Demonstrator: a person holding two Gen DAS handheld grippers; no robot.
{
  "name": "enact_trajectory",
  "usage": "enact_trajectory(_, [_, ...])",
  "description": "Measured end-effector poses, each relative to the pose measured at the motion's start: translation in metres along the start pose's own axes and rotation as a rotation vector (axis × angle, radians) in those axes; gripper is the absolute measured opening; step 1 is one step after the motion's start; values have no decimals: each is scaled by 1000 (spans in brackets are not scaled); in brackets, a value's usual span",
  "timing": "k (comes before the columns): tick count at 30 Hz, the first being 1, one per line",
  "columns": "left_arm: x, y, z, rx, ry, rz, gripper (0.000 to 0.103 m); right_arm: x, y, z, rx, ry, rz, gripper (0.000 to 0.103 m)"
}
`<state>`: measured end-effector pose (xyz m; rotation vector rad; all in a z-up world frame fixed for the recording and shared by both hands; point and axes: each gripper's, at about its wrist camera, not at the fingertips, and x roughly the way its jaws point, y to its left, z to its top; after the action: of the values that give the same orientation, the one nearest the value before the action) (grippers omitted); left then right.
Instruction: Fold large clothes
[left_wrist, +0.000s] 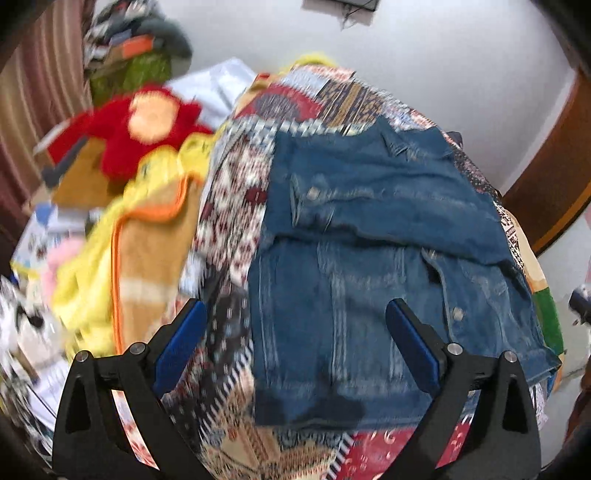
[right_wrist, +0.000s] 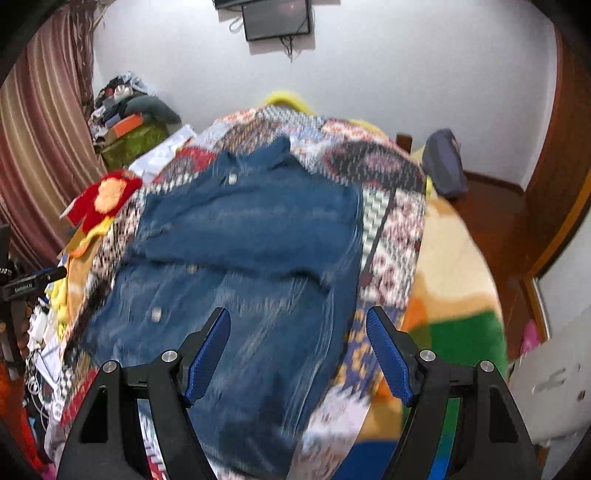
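Observation:
A blue denim jacket lies folded on a patterned patchwork bedspread. Its upper part is folded down over the lower part. My left gripper is open and empty, hovering just above the jacket's near hem. In the right wrist view the same jacket lies on the bedspread. My right gripper is open and empty above the jacket's near right part. Both views are blurred.
A red plush toy and a yellow-orange blanket lie left of the jacket. Clutter is piled by the striped curtain. A screen hangs on the white wall. A wooden door stands at right.

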<state>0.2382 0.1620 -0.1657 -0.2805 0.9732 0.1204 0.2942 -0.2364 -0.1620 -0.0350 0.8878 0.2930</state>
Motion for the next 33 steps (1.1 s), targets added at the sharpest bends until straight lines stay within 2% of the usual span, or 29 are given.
enact_trajectory(6, [22, 21, -42, -67, 99, -9, 98, 15, -3, -47, 88, 91, 37, 74])
enact_trajectory(12, [47, 32, -86, -148, 190, -78, 98, 19, -10, -80, 189, 136, 79, 74])
enact_trajectory(16, [58, 32, -98, -187, 226, -161, 78, 21, -9, -86, 208, 127, 108, 73])
enact_trajectory(18, [58, 30, -100, -192, 216, -180, 74, 23, -9, -87, 220, 121, 121, 69])
enact_trajectory(20, [56, 28, -99, -179, 208, -184, 68, 23, -7, -87, 222, 111, 141, 57])
enact_trajectory(22, [54, 28, -100, -178, 206, -189, 63, 23, -7, -88, 236, 108, 162, 49])
enact_trajectory(27, [51, 32, -101, -180, 192, -173, 38, 23, -6, -89, 263, 82, 167, 36])
enact_trajectory(29, [46, 31, -100, -141, 181, -159, 26, 20, -6, -86, 271, 56, 171, 26])
enact_trajectory(33, [33, 27, -91, -81, 145, -140, 17, 18, -5, -77, 241, 35, 187, 19])
